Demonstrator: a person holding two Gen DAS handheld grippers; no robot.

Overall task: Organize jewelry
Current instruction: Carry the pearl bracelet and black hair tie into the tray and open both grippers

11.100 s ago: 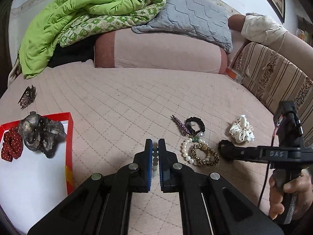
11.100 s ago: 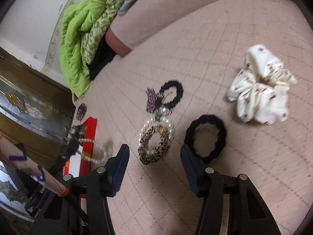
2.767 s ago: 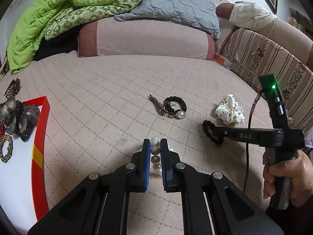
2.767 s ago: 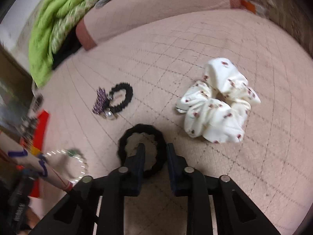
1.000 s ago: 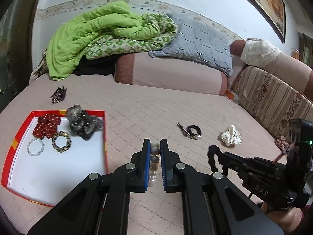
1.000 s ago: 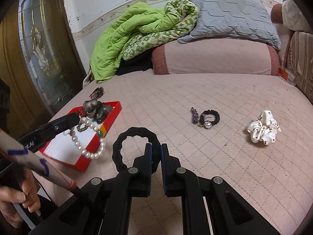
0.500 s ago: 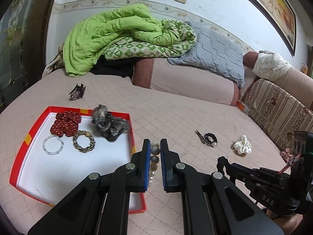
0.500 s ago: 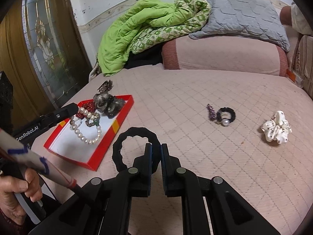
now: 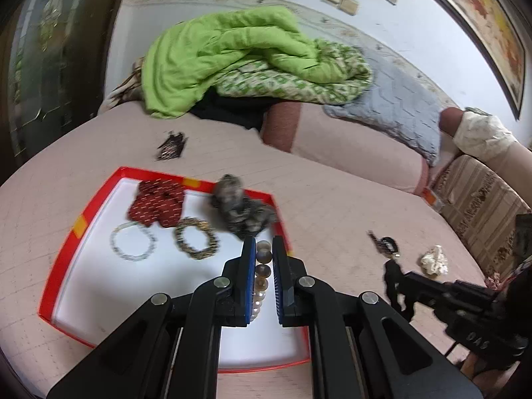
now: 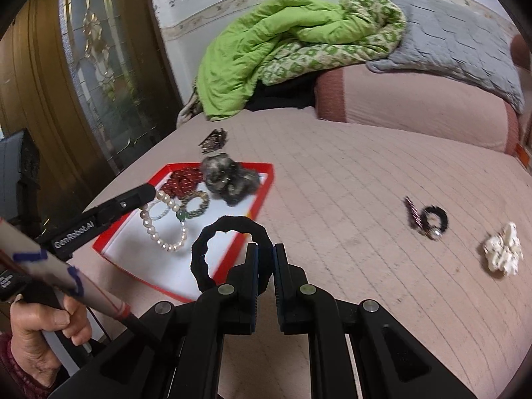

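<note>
The left gripper (image 9: 264, 259) was held above the red tray (image 9: 63, 242), its jaws clamped on a pearl bracelet (image 10: 166, 229). From the right wrist view, the bracelet was seen hanging as a loop of white pearls with one green bead over the tray's white floor. The lettering "GenRobot.AI" was legible in white on the left gripper's finger (image 10: 99, 216) in that view.

The right gripper (image 10: 265, 259) was closed on a black hair tie (image 10: 229, 249), which was held upright as a ring near the tray's right rim. The characters "DAS" were read, inverted, on the right gripper's body in the left wrist view.

Inside the tray were found a red dotted scrunchie (image 9: 158, 201), a grey scrunchie (image 9: 241, 211), a clear bead bracelet (image 9: 133, 242) and a leopard-pattern bracelet (image 9: 196, 237).

On the pink bedspread (image 10: 349, 199), a purple hair clip (image 10: 412, 214) lay touching a small black hair tie (image 10: 434, 219), with a white scrunchie (image 10: 502, 249) near them. A dark claw clip (image 9: 171, 146) lay beyond the tray. No writing on the tray itself could be made out.
</note>
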